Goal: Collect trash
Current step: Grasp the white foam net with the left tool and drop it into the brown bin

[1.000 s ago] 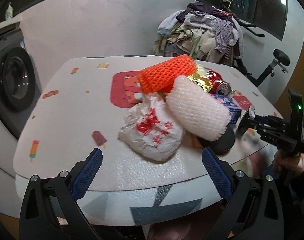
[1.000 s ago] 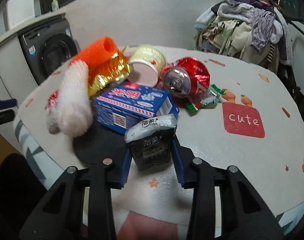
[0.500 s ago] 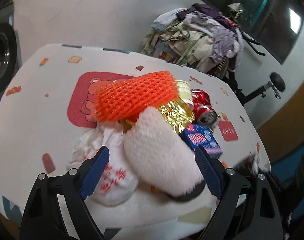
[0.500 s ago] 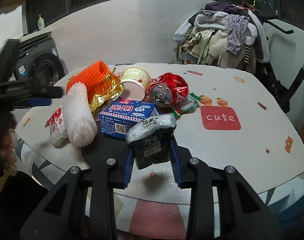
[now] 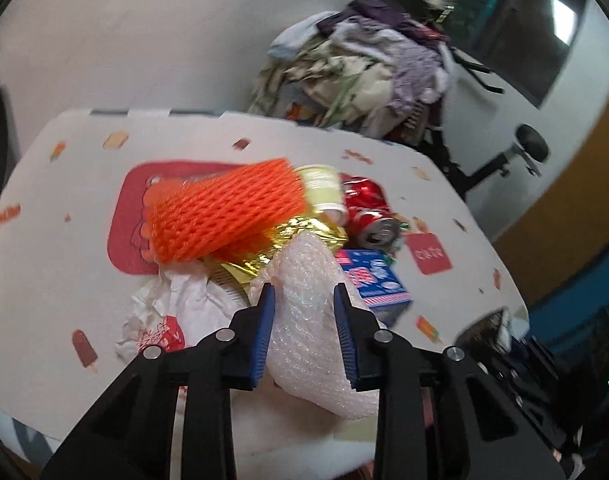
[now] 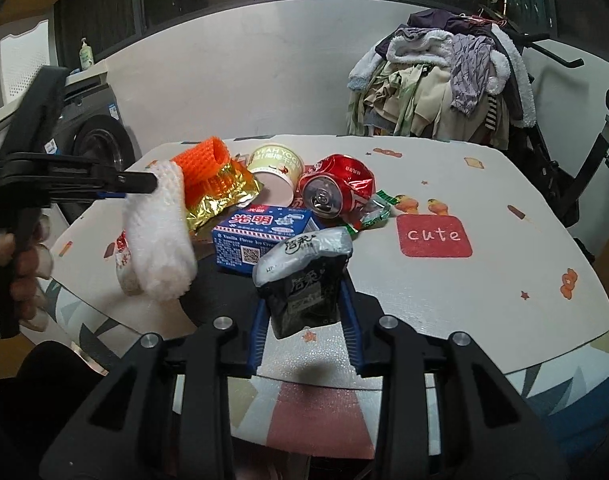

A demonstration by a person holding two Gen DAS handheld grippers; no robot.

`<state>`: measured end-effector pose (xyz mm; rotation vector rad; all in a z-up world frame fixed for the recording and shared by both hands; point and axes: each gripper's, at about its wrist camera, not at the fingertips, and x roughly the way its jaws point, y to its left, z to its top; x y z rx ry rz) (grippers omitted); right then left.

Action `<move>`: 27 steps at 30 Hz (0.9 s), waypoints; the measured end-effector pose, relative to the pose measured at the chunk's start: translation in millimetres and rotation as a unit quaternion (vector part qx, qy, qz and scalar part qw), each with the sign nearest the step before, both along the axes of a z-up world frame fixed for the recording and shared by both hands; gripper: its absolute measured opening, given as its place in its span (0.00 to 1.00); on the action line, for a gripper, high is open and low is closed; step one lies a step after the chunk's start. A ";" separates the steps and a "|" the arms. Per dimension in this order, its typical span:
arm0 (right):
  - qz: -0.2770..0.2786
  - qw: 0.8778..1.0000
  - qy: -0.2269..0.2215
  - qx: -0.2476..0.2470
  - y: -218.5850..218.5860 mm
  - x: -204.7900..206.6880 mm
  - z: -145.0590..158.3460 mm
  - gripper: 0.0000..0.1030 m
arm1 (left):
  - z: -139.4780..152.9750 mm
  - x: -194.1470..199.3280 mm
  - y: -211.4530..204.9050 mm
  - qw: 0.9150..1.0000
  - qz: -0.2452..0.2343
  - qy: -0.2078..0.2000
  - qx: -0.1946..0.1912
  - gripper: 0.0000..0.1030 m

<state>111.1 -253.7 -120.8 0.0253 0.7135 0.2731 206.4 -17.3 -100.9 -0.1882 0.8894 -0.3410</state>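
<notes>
My left gripper [image 5: 304, 300] is shut on a white foam net sleeve [image 5: 308, 320], which also shows in the right wrist view [image 6: 156, 240]. My right gripper [image 6: 304, 296] is shut on a black snack packet [image 6: 304, 276] held above the table's front. The trash pile on the table holds an orange foam net [image 5: 224, 212], gold foil wrapper [image 5: 288, 240], blue ice cream box [image 6: 260, 236], crushed red can [image 6: 336, 196], yogurt cup [image 6: 276, 172], green wrapper [image 6: 372, 216] and a crumpled white paper bag [image 5: 172, 312].
The round white table [image 6: 504, 280] has cartoon prints and a red "cute" patch [image 6: 434, 236]. A pile of clothes [image 6: 444, 80] on an exercise bike stands behind it. A washing machine [image 6: 100, 136] is at the left. A dark round disc [image 6: 220, 292] lies under the box.
My left gripper moved in over the pile and closed on the white foam sleeve. My right gripper rose and drew back with the black packet.
</notes>
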 end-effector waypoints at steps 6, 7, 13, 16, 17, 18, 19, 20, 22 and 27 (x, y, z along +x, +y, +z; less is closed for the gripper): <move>0.007 1.000 -0.011 0.005 3.8 -20.5 14.9 0.34 | 23.8 -55.3 -8.0 0.996 -0.048 -0.056 0.053 0.29; 0.009 1.000 -0.011 0.007 5.0 -25.4 16.1 0.34 | 23.2 -65.3 -8.5 0.994 -0.055 -0.064 0.062 0.29; 0.022 1.000 0.000 0.004 15.6 -52.3 15.2 0.34 | -1.5 -123.8 -7.1 0.989 -0.101 -0.064 0.084 0.29; 0.030 1.000 0.005 -0.003 22.2 -66.7 12.5 0.34 | -22.8 -147.7 -6.8 0.987 -0.121 -0.047 0.093 0.29; 0.032 0.999 0.007 -0.004 23.7 -69.5 11.5 0.34 | -28.0 -153.7 -6.7 0.987 -0.126 -0.044 0.093 0.29; 0.035 0.999 0.009 -0.006 25.9 -74.1 9.6 0.34 | -34.9 -159.6 -8.3 0.986 -0.134 -0.038 0.093 0.29; 0.037 0.999 0.011 -0.007 27.2 -76.8 8.3 0.34 | -43.4 -165.9 -10.1 0.985 -0.142 -0.029 0.093 0.29; 0.039 0.999 0.015 -0.010 29.6 -80.5 6.3 0.34 | -48.9 -170.2 -12.7 0.984 -0.148 -0.024 0.095 0.29; 0.043 0.999 0.019 -0.014 32.7 -84.8 3.5 0.34 | -63.5 -180.1 -20.6 0.981 -0.165 -0.015 0.100 0.29; 0.049 0.998 0.029 -0.023 37.7 -91.0 -1.8 0.34 | -87.7 -186.5 -36.2 0.978 -0.191 0.005 0.088 0.42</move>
